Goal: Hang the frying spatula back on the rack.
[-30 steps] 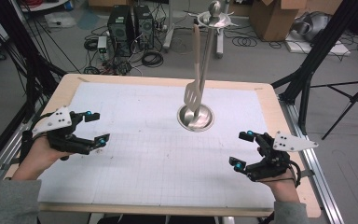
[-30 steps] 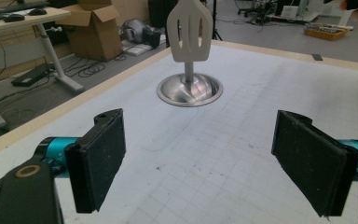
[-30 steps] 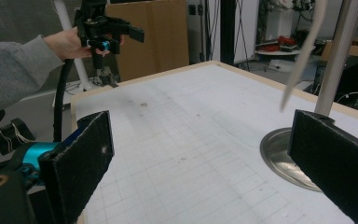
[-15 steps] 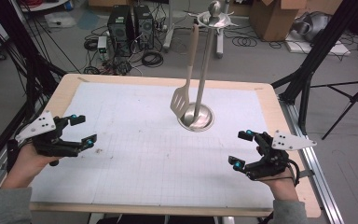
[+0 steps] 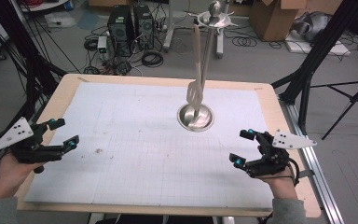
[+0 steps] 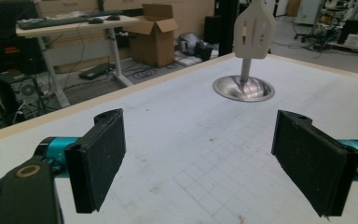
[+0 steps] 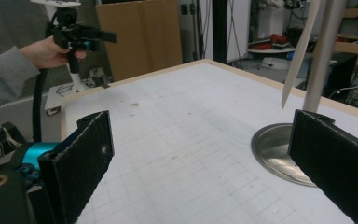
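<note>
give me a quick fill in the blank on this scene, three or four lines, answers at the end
1. The slotted spatula hangs from the top of the metal ____.
2. The stand's round base rests on the white gridded ____.
3. The jaws of the left hand-held gripper stand ____.
4. The right hand-held gripper holds ____.

Missing words: stand; mat; open; nothing
</note>
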A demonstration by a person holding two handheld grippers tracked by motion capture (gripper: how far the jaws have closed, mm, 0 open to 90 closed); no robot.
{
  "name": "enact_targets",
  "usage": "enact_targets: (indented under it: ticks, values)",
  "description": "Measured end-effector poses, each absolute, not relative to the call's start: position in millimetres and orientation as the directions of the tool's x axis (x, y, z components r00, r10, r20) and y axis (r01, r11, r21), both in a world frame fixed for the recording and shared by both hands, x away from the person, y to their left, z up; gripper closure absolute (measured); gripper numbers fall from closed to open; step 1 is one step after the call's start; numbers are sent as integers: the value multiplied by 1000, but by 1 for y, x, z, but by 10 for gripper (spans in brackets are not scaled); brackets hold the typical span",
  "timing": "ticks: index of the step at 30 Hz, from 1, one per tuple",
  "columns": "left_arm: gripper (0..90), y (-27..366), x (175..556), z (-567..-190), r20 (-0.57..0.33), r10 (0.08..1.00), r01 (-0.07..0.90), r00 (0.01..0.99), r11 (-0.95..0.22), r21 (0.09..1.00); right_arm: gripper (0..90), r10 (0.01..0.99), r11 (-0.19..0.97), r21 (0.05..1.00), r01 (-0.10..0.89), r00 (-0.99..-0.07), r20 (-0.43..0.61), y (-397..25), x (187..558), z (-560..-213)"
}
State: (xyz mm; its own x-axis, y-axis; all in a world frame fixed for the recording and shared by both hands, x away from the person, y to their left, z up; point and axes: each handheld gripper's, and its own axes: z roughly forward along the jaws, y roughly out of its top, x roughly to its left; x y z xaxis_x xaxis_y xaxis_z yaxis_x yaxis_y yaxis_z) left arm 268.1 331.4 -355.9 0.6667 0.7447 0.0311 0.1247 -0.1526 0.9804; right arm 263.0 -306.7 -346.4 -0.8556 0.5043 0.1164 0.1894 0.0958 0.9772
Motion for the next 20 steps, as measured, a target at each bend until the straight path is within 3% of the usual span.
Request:
enact_targets:
  ticks: [20]
  values:
    - [181,353,268,-378,-10,796,193,605,-134,972,58,635,13,980,198,-759,145,-338,264,-365]
